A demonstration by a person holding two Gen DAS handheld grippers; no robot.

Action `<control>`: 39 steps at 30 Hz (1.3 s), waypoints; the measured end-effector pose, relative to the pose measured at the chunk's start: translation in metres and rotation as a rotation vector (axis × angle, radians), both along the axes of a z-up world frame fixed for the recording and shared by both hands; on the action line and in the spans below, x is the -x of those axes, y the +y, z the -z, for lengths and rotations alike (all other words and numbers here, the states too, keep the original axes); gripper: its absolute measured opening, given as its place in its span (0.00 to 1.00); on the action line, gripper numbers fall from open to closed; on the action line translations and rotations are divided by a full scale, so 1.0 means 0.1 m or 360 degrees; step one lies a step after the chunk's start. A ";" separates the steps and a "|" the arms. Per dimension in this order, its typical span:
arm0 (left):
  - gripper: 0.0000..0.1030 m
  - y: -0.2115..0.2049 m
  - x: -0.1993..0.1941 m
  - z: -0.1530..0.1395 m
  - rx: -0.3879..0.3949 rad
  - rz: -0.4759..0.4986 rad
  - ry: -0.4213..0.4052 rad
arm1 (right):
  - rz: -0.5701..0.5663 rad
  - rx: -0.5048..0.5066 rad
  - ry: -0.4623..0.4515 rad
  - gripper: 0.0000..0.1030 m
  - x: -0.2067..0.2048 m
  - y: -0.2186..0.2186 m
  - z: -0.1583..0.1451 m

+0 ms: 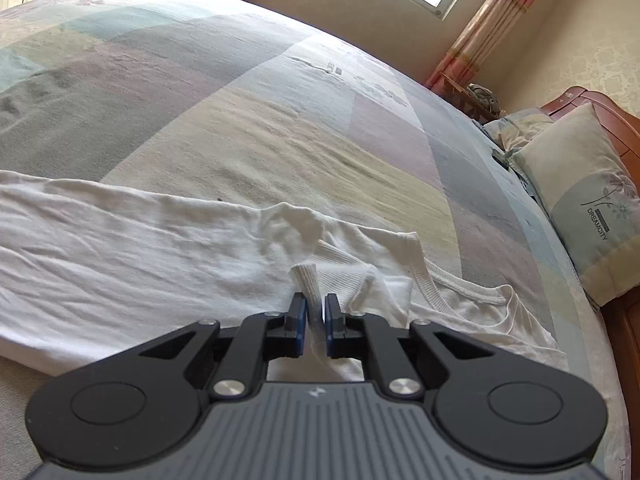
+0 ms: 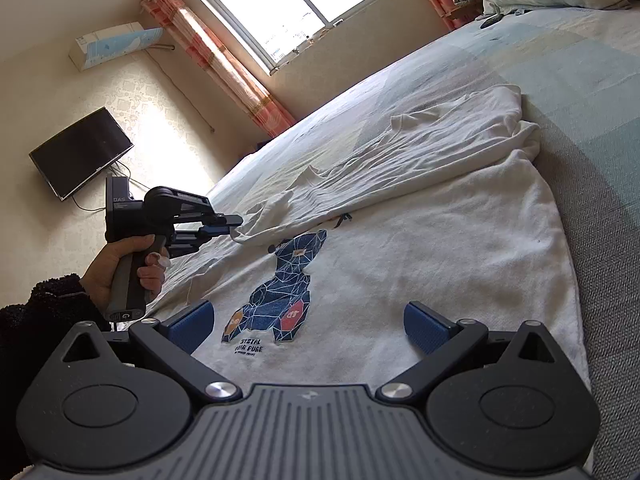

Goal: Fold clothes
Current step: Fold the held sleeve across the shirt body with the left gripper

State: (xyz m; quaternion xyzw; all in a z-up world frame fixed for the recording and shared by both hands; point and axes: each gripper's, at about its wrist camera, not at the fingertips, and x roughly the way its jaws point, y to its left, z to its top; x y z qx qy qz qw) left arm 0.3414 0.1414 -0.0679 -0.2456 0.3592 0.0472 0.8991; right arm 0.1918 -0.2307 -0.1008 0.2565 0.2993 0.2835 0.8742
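A white shirt (image 1: 120,248) lies spread on the bed, with a blue geometric bear print (image 2: 280,280) on its front. My left gripper (image 1: 316,312) is shut on a ribbed white cuff (image 1: 309,280) that sticks up between its blue pads. In the right wrist view a hand holds that left gripper (image 2: 236,224) at the left, where it pinches the end of a sleeve folded across the shirt (image 2: 400,168) above the print. My right gripper (image 2: 310,328) stands open low over the shirt's lower front, with only flat cloth between its fingers.
The bed (image 1: 240,100) has a pastel patchwork sheet. Pillows (image 1: 576,184) lean on a wooden headboard (image 1: 600,108) at the right. A window (image 2: 292,4) with orange curtains, a wall TV (image 2: 80,152) and an air conditioner (image 2: 116,44) lie beyond the bed.
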 end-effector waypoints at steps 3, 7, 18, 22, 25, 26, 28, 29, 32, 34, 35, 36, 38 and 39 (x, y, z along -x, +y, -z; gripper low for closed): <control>0.07 0.07 0.13 0.02 -0.0004 -0.0004 0.0032 | 0.0001 -0.0009 0.0000 1.00 0.00 0.00 0.01; 0.13 0.10 0.22 0.06 -0.0057 -0.0004 0.0090 | 0.0002 -0.0011 -0.0001 1.00 0.00 -0.01 0.01; 0.50 -0.23 0.20 -0.34 -0.0318 0.0134 -0.0130 | 0.0006 -0.0012 -0.0002 1.00 0.00 0.00 0.02; 0.55 -0.47 -0.03 -0.16 -0.0347 0.0286 -0.0108 | 0.0008 -0.0008 -0.0004 1.00 0.01 0.00 0.01; 0.55 -0.50 -0.19 0.14 -0.0352 0.0299 0.0008 | 0.0007 -0.0006 -0.0004 1.00 0.01 0.00 0.01; 0.57 -0.51 -0.17 0.19 -0.0342 0.0311 -0.0012 | 0.0007 -0.0007 -0.0004 1.00 0.01 0.00 0.01; 0.57 -0.55 -0.13 0.16 -0.0359 0.0322 -0.0001 | 0.0007 -0.0005 -0.0004 1.00 0.01 0.00 0.01; 0.58 -0.58 -0.11 0.13 -0.0365 0.0334 0.0012 | 0.0007 -0.0005 -0.0004 1.00 0.01 0.00 0.01; 0.65 -0.65 -0.02 0.02 -0.0426 0.0411 -0.0040 | 0.0007 -0.0007 -0.0004 1.00 0.01 0.00 0.01; 0.75 -0.69 -0.01 0.02 -0.0524 0.0447 -0.0064 | 0.0006 -0.0008 -0.0004 1.00 0.00 -0.01 0.01; 0.77 -0.71 -0.01 0.02 -0.0577 0.0461 -0.0072 | 0.0006 -0.0007 -0.0004 1.00 0.00 -0.01 0.01; 0.77 -0.70 -0.02 0.04 -0.0594 0.0453 -0.0056 | 0.0006 -0.0006 -0.0004 1.00 0.00 -0.01 0.01; 0.75 -0.62 -0.05 0.09 -0.0573 0.0406 0.0012 | 0.0006 -0.0005 -0.0004 1.00 0.00 -0.01 0.00; 0.74 -0.58 -0.07 0.12 -0.0563 0.0383 0.0046 | 0.0006 -0.0001 -0.0004 1.00 0.00 0.00 0.00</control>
